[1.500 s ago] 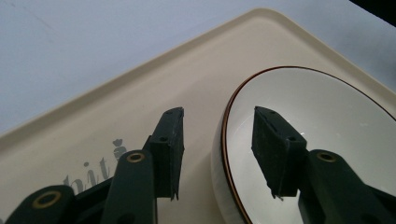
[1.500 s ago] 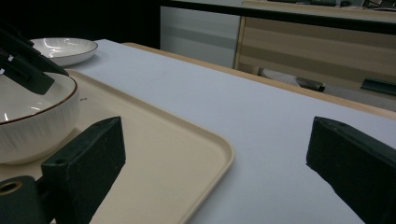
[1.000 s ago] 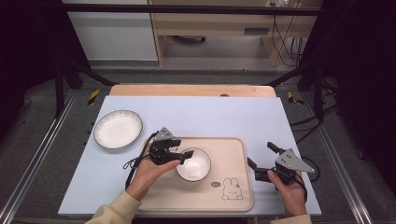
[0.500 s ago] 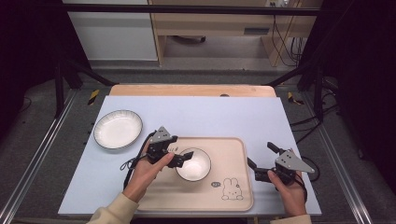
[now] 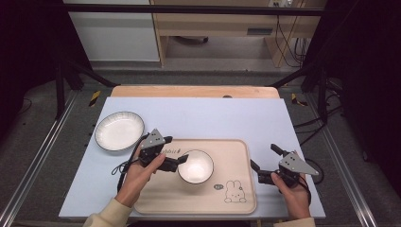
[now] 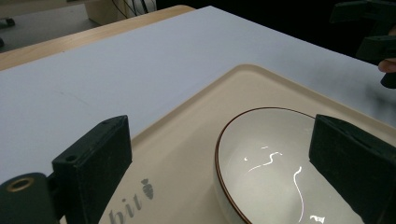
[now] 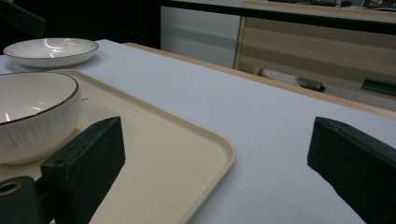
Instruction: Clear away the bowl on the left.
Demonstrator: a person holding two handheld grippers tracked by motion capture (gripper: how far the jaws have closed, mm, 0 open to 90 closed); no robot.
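A white bowl with a brown rim (image 5: 195, 166) stands on the beige tray (image 5: 236, 151) with a rabbit print. My left gripper (image 5: 174, 150) sits at the bowl's left side. In the left gripper view its jaws have just been opening and stand wide, and the bowl (image 6: 271, 163) lies ahead toward the right jaw with nothing pressed. My right gripper (image 5: 264, 157) rests open off the tray's right edge. From the right gripper view, the tray's corner (image 7: 205, 140) lies between its jaws and the bowl (image 7: 32, 116) is at far left.
A white plate (image 5: 119, 130) lies on the pale blue table top (image 5: 213, 113) to the left of the tray; the right gripper view has the plate (image 7: 49, 50) far off. A wooden strip (image 5: 194, 91) borders the far edge. Black frame posts stand at both sides.
The left gripper's jaws have spread apart from the bowl's rim, and the hand has drawn back a little to the left. The bowl and the right gripper have stayed put.
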